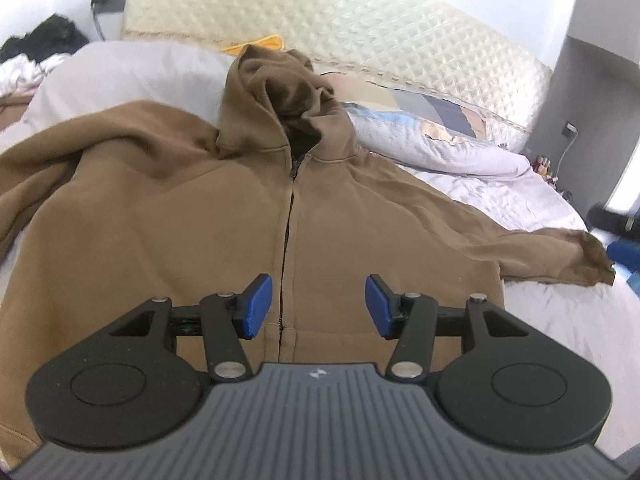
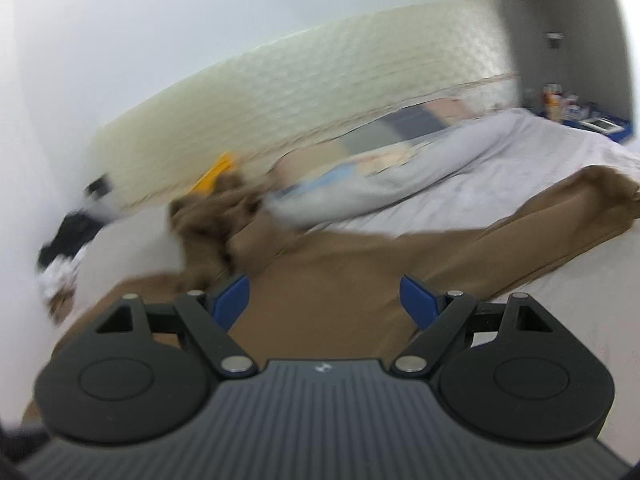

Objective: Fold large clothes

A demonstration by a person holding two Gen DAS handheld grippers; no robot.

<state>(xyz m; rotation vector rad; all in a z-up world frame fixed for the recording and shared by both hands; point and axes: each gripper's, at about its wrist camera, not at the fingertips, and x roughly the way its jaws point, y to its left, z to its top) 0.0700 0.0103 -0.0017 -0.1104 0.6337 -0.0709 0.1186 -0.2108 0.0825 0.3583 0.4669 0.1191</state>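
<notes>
Right now the zipped brown fleece hoodie [image 1: 192, 216] is lying spread on the white bedsheet [image 1: 500, 184], just beyond both empty, parted claws, left gripper [image 1: 319, 306] and right gripper [image 2: 325, 302]. Soft, floppy, probably weighty; the outstretched sleeve cuff [image 2: 600, 192] looks easiest to pinch.

Home bedroom: bed [image 1: 500, 196], pillow [image 1: 432, 136], padded headboard [image 1: 360, 20].

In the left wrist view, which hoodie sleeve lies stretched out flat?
The sleeve at picture right, cuff toward the bed edge; the other sleeve is bunched.
</notes>
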